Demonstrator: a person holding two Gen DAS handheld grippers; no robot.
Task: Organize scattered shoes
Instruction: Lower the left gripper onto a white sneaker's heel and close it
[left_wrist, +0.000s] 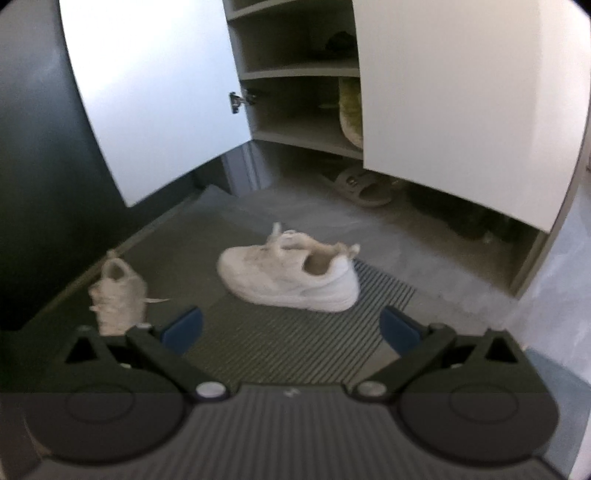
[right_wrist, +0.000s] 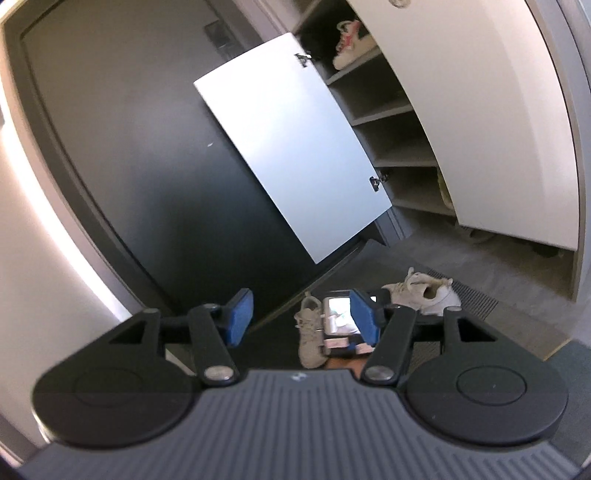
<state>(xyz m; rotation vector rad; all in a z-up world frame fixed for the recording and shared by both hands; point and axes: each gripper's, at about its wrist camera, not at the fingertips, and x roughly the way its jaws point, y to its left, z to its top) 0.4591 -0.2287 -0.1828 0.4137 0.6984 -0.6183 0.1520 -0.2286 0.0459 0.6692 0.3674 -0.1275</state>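
Both hand-held grippers hang empty, jaws spread: the left hand-held gripper (left_wrist: 291, 326) over a ribbed mat (left_wrist: 280, 343), the right hand-held gripper (right_wrist: 303, 319) higher up. On the mat a white sneaker (left_wrist: 291, 275) lies ahead, a beige sneaker (left_wrist: 118, 291) well to its left. Only the left view shows the sandal (left_wrist: 364, 186) under the open cabinet (left_wrist: 299, 70); only the right view shows a pink-trimmed shoe (right_wrist: 349, 42) on an upper shelf.

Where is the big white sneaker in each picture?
Left wrist view: the white sneaker lies on its side in the middle, on the striped mat.
Right wrist view: lower right, small, past the gripper.
Shared landmark: the open cabinet door.
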